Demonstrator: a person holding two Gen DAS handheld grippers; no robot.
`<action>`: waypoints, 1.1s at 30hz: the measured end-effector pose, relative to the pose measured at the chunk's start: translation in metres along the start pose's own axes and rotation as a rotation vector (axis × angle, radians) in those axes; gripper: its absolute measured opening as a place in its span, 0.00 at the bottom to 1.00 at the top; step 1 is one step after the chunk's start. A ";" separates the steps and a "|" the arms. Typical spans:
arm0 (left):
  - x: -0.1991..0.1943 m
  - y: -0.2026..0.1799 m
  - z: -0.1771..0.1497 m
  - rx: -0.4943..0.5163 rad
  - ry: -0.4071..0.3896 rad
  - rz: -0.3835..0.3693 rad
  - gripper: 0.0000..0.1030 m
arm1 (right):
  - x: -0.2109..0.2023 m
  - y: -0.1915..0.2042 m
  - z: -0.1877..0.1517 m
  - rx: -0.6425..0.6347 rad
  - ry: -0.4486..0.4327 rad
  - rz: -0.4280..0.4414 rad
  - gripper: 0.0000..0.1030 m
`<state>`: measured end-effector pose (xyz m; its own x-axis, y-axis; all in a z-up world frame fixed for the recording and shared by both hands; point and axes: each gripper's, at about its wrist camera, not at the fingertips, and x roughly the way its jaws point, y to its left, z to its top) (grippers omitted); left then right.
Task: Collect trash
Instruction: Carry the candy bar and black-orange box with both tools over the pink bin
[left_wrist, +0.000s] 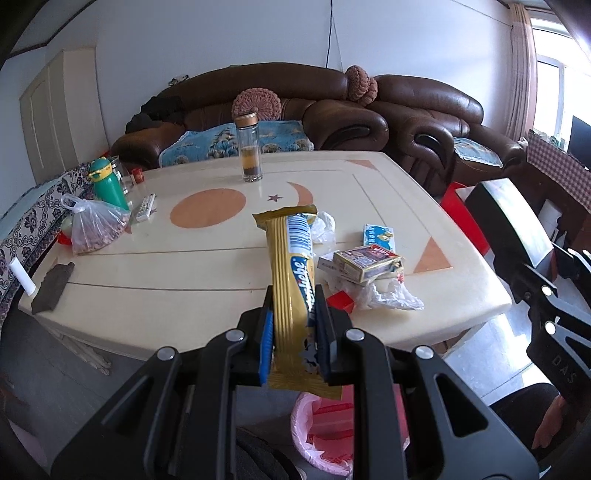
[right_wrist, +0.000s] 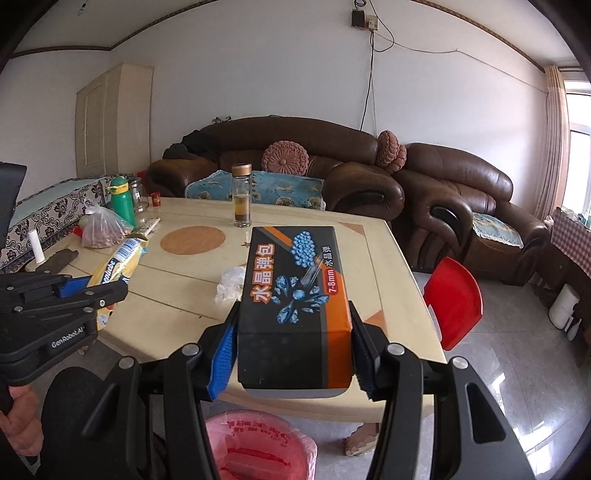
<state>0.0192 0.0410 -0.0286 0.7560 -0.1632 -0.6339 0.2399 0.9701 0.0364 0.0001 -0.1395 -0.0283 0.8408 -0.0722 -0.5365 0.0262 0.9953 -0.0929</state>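
A gold snack wrapper stands up between the fingers of the left gripper, which are pinched fully together on its lower part; the wrapper hangs above the near edge of the cream desk. Just below it on the floor sits a bin lined with a pink bag.

The right gripper holds a black and orange box printed with blue crystals; its fingers stand partway open, pressed against the box's two long sides. The box is lifted over the desk's near edge, with the pink-lined bin beneath it on the floor.

On the desk near the wrapper lie a stack of small card boxes, a crumpled clear plastic bag, a small red packet, crumpled white plastic and a blue and white carton. Further off stand a glass jar with a gold lid, a green bottle, a tied plastic bag of reddish contents and a remote control. A brown leather sofa runs behind the desk, and a red stool stands at its right.
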 end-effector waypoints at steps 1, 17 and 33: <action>-0.002 -0.001 -0.001 0.002 -0.001 -0.003 0.20 | -0.003 0.001 -0.001 -0.002 0.000 0.001 0.50; -0.026 -0.003 -0.021 0.025 -0.007 -0.021 0.20 | -0.036 0.022 -0.020 -0.003 0.010 0.036 0.50; -0.027 -0.007 -0.053 0.050 0.053 -0.042 0.20 | -0.048 0.039 -0.041 -0.015 0.056 0.070 0.50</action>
<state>-0.0351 0.0477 -0.0532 0.7115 -0.1922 -0.6759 0.3015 0.9523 0.0465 -0.0614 -0.1000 -0.0408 0.8086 -0.0069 -0.5883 -0.0396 0.9970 -0.0661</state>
